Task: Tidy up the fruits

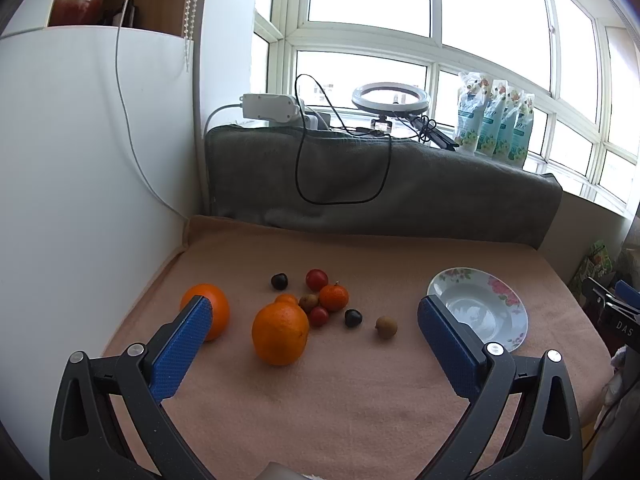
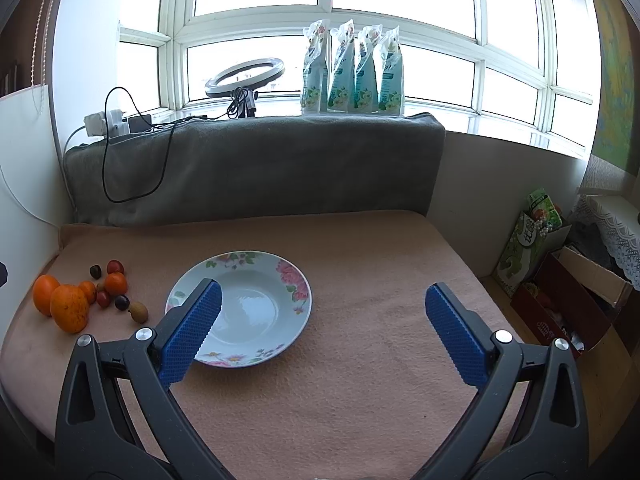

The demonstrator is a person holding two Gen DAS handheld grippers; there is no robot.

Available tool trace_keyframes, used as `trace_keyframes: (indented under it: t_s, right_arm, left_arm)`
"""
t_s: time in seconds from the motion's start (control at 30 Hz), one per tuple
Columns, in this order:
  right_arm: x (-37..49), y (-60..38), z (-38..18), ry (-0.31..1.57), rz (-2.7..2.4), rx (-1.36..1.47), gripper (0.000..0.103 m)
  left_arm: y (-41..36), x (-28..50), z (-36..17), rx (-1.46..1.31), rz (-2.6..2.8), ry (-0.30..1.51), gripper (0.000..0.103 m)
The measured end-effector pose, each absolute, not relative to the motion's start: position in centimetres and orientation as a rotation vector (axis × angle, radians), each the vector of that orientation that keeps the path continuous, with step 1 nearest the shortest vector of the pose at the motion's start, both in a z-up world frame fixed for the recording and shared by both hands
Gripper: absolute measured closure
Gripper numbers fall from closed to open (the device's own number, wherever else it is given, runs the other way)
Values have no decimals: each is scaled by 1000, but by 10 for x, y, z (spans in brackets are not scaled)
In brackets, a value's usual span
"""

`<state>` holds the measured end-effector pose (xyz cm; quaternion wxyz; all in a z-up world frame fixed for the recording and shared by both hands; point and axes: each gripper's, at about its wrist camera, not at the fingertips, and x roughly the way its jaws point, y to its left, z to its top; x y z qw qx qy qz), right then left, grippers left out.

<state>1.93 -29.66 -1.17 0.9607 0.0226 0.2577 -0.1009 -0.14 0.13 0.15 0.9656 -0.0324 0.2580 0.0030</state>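
- On the pink surface (image 1: 340,412) the fruits lie loose in a cluster at the left: two oranges (image 1: 281,334), two mandarins (image 1: 333,297), cherry tomatoes (image 1: 317,279), dark cherries (image 1: 353,317) and small brown fruits (image 1: 386,327).
- Right of them, well apart from the cluster, sits the floral plate (image 2: 296,284), with nothing on it.
- Both tools hover above the surface with jaws wide apart and nothing between them: the left gripper (image 1: 316,344) faces the fruit, the right gripper (image 2: 322,328) faces the plate and the bare cloth beside it.
- By my reading the task has not begun; no fruit is gathered yet.
- The next move likely calls for the left gripper to descend around the nearer orange, which lies roughly between its pads, and close gently.
- Round fruit may roll on the soft cloth, so a centred, level grip matters.
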Motion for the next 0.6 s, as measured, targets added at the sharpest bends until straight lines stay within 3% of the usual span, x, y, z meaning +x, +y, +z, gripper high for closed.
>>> trace_keyframes:
  t_s: [0.6]
  right_arm:
    - [38,-268,-20,559,-101,24,0]
  left_arm:
    - [37,2,-17,-159,27,579,1]
